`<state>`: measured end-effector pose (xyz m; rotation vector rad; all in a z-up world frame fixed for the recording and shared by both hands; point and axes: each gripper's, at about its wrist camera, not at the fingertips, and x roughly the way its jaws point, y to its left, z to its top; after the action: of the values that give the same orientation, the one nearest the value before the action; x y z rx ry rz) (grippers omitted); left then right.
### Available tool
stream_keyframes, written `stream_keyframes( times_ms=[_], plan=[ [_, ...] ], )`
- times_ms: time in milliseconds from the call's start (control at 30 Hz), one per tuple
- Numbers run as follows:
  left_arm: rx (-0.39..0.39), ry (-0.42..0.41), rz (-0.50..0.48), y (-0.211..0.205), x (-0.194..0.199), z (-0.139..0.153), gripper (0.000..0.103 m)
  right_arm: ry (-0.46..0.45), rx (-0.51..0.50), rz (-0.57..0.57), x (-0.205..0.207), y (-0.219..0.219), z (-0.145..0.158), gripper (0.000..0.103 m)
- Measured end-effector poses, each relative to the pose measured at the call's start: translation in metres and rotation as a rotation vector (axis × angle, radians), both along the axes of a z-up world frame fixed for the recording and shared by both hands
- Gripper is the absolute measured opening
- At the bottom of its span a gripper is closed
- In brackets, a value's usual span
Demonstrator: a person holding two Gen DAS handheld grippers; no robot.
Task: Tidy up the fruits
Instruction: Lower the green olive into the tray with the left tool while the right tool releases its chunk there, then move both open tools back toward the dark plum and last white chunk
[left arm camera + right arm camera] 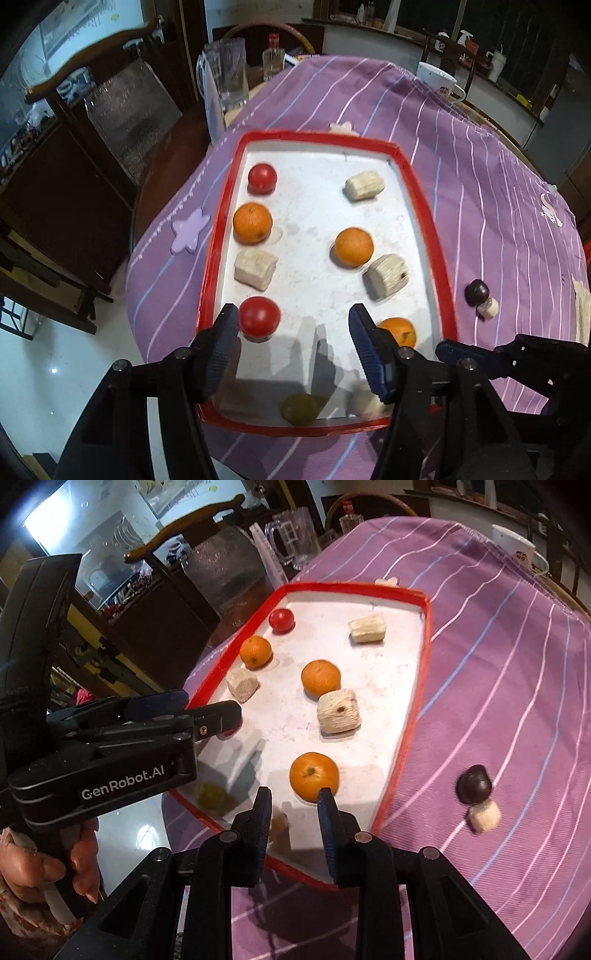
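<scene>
Fruits (pixel 252 223) in two rows along tray's (pixel 424 206) long axis, both grippers empty

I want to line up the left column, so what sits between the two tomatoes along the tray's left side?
In the left wrist view, an orange and a pale beige block lie between the far tomato and near tomato.

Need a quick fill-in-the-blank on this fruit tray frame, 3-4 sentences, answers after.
1. The red-rimmed tray holds ___ oranges.
2. The dark mushroom-shaped toy lies on the striped ___ tablecloth, outside the tray.
3. The left gripper is ___ and holds nothing.
4. The white mug stands at the table's ___ end.

Missing words: three; purple; open; far
</scene>
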<state>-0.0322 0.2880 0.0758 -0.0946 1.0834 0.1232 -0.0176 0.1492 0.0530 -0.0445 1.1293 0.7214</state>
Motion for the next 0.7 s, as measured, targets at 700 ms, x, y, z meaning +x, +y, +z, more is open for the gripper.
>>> stream_keyframes(
  times_ms=[700],
  plan=[
    [-0.075,-0.047,0.077,-0.039,-0.023,0.013,0.063,-0.021,-0.109,-0.233,0.021,-0.132,-0.023,0.029]
  ],
)
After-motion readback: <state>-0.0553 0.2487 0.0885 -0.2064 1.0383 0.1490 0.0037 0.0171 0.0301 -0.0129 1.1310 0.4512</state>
